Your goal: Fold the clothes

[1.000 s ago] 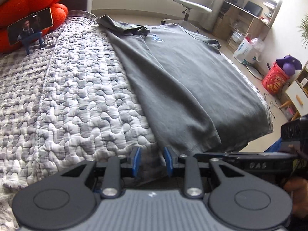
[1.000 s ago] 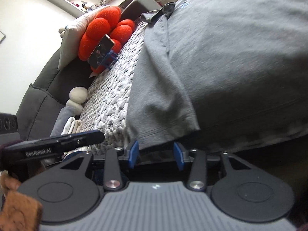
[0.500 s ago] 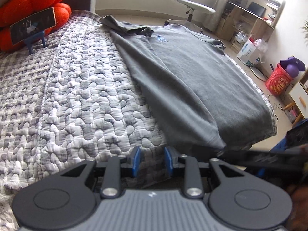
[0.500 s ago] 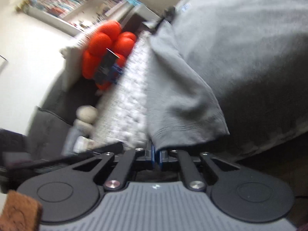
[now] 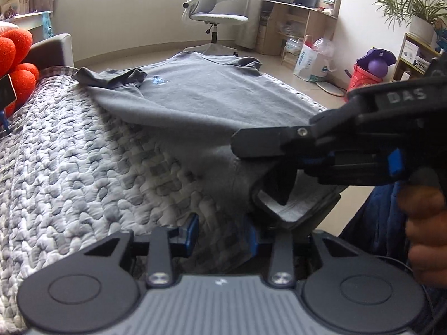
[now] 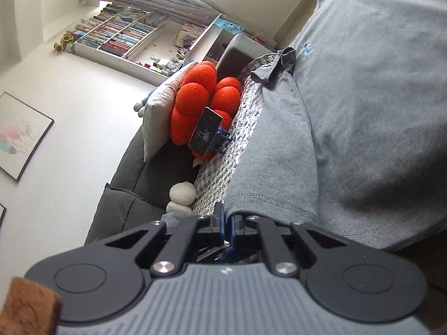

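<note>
On the bed [image 5: 69,167] lies the shirt [image 5: 212,97]. The right gripper [image 6: 227,224] has its jaws clamped on the hem corner; the left gripper [image 5: 222,231] hangs open beside it. Next, probably: carry the corner across to fold.

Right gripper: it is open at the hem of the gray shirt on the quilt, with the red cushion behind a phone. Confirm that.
Not quite: the right gripper is shut on the shirt's hem, not open; the right wrist view shows its blue pads pinched together on the cloth. The rest holds: the shirt lies on the quilt, and the red cushion sits behind the phone.
</note>
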`<action>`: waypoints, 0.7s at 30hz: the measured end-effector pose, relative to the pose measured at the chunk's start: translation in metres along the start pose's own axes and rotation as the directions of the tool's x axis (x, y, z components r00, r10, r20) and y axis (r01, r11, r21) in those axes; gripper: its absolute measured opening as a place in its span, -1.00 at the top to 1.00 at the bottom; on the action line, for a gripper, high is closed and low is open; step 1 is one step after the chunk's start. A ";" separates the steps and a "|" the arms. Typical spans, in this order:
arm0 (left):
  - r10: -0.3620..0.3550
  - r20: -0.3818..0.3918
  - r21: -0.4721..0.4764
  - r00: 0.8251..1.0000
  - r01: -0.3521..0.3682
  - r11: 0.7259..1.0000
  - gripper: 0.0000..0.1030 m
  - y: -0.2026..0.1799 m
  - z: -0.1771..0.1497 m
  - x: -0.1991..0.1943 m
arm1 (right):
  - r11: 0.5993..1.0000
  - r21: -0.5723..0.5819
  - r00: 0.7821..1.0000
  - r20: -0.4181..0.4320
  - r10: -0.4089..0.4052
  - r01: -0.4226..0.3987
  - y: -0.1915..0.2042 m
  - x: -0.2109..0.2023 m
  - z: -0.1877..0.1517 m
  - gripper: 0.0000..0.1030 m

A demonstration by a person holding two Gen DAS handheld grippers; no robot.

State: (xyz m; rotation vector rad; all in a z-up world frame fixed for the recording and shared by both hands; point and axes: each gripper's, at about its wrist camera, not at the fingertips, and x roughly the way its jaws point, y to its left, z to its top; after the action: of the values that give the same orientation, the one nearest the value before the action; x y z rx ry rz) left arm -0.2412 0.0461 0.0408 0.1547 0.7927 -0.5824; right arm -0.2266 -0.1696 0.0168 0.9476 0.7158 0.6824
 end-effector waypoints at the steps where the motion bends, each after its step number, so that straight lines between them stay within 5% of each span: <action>1: 0.004 0.001 -0.003 1.000 -0.004 1.000 0.30 0.000 0.001 0.003 | 1.000 -0.002 1.000 -0.003 0.002 -0.002 0.001 0.001 0.001 0.84; 3: 0.010 0.008 -0.018 1.000 -0.010 1.000 0.32 0.000 0.003 0.006 | 1.000 -0.001 1.000 -0.010 0.009 -0.009 0.001 0.001 0.002 0.84; 5: 0.000 0.010 -0.032 1.000 0.000 0.999 0.62 0.001 0.003 0.006 | 1.000 0.015 1.000 -0.016 0.021 -0.021 -0.001 0.001 0.004 0.84; 6: -0.005 0.011 -0.038 1.000 0.006 0.999 0.96 0.001 0.004 0.005 | 0.999 0.028 0.999 -0.018 0.029 -0.029 -0.002 0.001 0.005 0.84; 7: -0.014 0.009 -0.038 1.000 0.014 0.999 1.00 0.002 0.003 0.002 | 0.999 0.039 0.999 -0.020 0.035 -0.034 -0.004 0.001 0.007 0.84; 10: -0.004 0.018 -0.038 1.000 0.004 0.999 1.00 0.006 -0.001 -0.013 | 0.999 0.021 0.999 -0.036 0.027 -0.026 -0.003 -0.002 0.013 0.82; 15: 0.019 -0.013 -0.024 1.000 -0.019 1.000 0.91 0.012 -0.004 -0.023 | 0.984 -0.171 0.989 -0.128 -0.071 0.049 0.011 0.010 0.009 0.81; 21: 0.162 0.004 -0.033 0.987 -0.162 0.986 0.79 0.035 -0.003 -0.047 | 0.847 -0.518 0.940 -0.216 -0.266 0.121 0.028 0.039 -0.030 0.73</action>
State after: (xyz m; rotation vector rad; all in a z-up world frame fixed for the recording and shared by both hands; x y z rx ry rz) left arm -0.2501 0.0965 0.0691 0.1858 0.7747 -0.4162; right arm -0.2329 -0.1132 0.0202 0.2939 0.8195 0.7786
